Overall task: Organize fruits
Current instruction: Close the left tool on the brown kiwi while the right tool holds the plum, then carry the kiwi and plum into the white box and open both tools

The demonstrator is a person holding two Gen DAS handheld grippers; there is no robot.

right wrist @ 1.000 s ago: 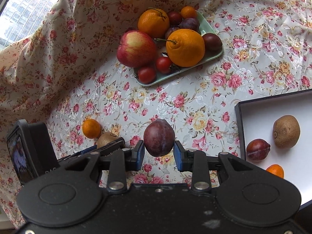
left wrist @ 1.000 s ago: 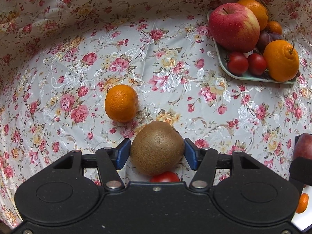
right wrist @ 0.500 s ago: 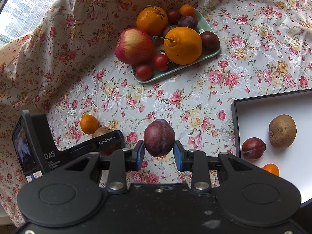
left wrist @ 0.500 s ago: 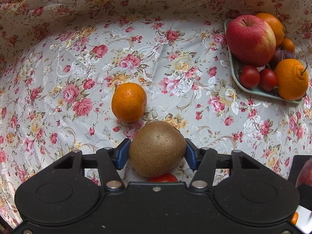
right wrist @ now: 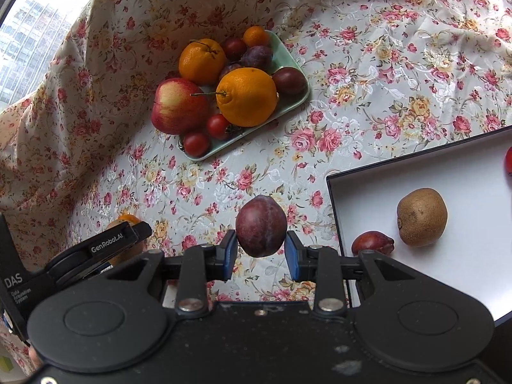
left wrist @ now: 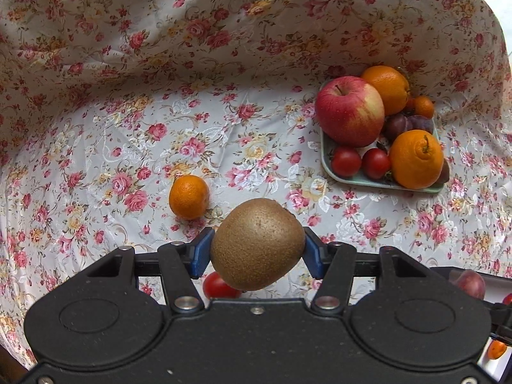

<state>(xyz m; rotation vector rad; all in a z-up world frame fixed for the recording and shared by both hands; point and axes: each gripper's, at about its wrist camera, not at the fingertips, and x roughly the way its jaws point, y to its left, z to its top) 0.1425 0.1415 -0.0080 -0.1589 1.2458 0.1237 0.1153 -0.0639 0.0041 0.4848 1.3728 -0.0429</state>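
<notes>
My left gripper (left wrist: 257, 252) is shut on a brown kiwi (left wrist: 257, 244) and holds it above the floral cloth. A small tangerine (left wrist: 188, 196) lies on the cloth ahead to its left, and a cherry tomato (left wrist: 219, 286) shows just under the kiwi. My right gripper (right wrist: 260, 251) is shut on a dark purple plum (right wrist: 260, 225), held above the cloth left of the white box (right wrist: 473, 176). The box holds a kiwi (right wrist: 421, 216), a plum (right wrist: 372, 244) and a red fruit at its right edge (right wrist: 508, 160).
A green tray (right wrist: 289, 60) at the back holds an apple (right wrist: 179, 105), two oranges, cherry tomatoes, plums and a small tangerine; it also shows in the left wrist view (left wrist: 326, 156). The left gripper's body (right wrist: 96, 249) sits low at the left of the right wrist view.
My left gripper has lifted and drawn back with the kiwi, so the tangerine and tray look farther. My right gripper has shifted toward the box with the plum.
</notes>
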